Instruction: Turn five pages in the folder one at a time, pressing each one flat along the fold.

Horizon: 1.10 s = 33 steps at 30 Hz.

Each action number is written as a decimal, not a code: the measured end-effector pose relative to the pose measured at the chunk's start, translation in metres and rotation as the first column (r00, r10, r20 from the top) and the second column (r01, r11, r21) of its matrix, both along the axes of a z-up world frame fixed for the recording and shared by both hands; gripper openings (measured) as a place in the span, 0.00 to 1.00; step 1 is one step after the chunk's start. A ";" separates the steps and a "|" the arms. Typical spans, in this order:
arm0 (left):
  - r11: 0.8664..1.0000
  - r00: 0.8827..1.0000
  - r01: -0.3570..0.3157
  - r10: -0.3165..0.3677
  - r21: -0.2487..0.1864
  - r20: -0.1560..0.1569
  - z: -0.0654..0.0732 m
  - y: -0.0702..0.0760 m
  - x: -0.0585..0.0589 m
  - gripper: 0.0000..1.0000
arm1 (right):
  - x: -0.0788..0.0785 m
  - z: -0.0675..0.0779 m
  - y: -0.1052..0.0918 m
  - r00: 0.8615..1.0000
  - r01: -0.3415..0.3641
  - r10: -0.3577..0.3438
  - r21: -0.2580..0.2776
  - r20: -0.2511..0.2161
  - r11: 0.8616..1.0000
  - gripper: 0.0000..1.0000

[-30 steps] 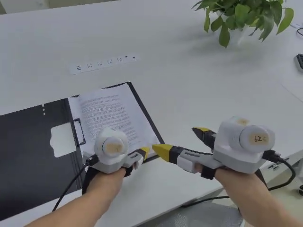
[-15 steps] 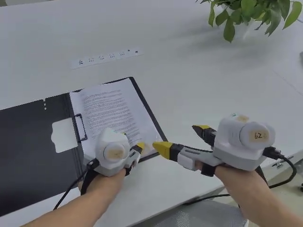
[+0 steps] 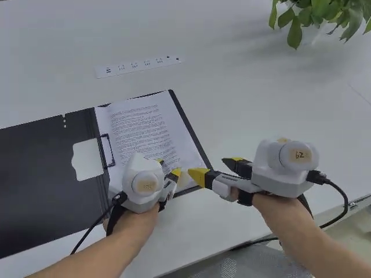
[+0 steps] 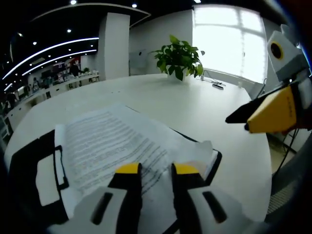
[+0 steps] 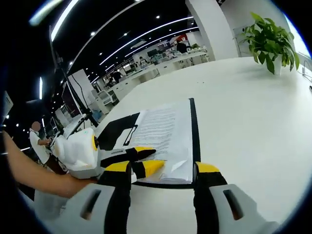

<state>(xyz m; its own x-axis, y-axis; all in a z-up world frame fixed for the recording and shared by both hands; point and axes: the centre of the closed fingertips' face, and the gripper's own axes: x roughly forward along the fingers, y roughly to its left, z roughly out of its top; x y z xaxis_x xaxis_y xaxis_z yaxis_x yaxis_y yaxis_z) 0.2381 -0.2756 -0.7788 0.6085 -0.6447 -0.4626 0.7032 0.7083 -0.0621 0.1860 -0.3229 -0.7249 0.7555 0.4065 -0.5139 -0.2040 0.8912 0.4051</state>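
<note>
So here's where I'm at: the folder (image 3: 35, 174) lies open on the white table (image 3: 261, 87), filling the left half of the head view. Its black inside cover with the clip (image 3: 106, 152) is on the left of the frame, and the stack of printed sheets is just right of that. The top page (image 3: 145, 130) looks flat over most of its length, but in the left gripper view its near corner (image 4: 204, 146), right of centre, seems a bit curled up off the stack. My left gripper (image 3: 168, 172) is down at the bottom edge of that page, a little left of centre in the head view. Its jaws are close together with only a slim gap, and I can't see any paper actually pinched between them. The right gripper (image 3: 215, 168) sits just to the right of it, beside the folder's right edge, jaws spread wide with nothing in them. Progress-wise I'd call it zero pages done: no sheet is lying over on the black cover, so all five turns and all five presses along the fold are ahead of me. Best guess is I'm lining up to lift that first corner. The plant (image 3: 319, 17) at top right and the power strip (image 3: 139, 65) at top centre are well apart from all this
</note>
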 end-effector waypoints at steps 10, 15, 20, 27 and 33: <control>1.000 1.000 -0.016 0.016 -0.008 -0.002 0.001 0.002 0.001 0.21 | 0.014 -0.032 0.010 0.992 0.045 -0.041 0.031 -0.121 0.998 0.31; 1.000 1.000 -0.013 0.013 -0.012 -0.005 0.001 0.002 0.001 0.19 | 0.018 -0.042 0.008 0.985 0.080 -0.073 0.040 -0.154 0.996 0.29; 1.000 1.000 -0.014 0.014 -0.009 -0.002 0.002 0.002 0.001 0.18 | 0.024 -0.043 0.007 0.983 0.099 -0.091 0.048 -0.158 0.994 0.26; 1.000 1.000 -0.013 0.013 -0.010 -0.001 0.002 0.001 0.002 0.18 | 0.025 -0.048 0.001 0.979 0.115 -0.110 0.021 -0.173 0.993 0.11; 1.000 1.000 -0.014 0.014 -0.010 -0.004 0.003 0.001 0.002 0.18 | 0.024 -0.049 -0.003 0.975 0.137 -0.131 0.017 -0.176 0.990 0.00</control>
<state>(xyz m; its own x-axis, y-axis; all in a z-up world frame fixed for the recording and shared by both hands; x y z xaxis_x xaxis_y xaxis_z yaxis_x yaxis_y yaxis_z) 0.2403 -0.2747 -0.7762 0.6158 -0.6408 -0.4585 0.6929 0.7174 -0.0720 0.2098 -0.3256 -0.7738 0.7038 0.3243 -0.6320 -0.0074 0.8930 0.4501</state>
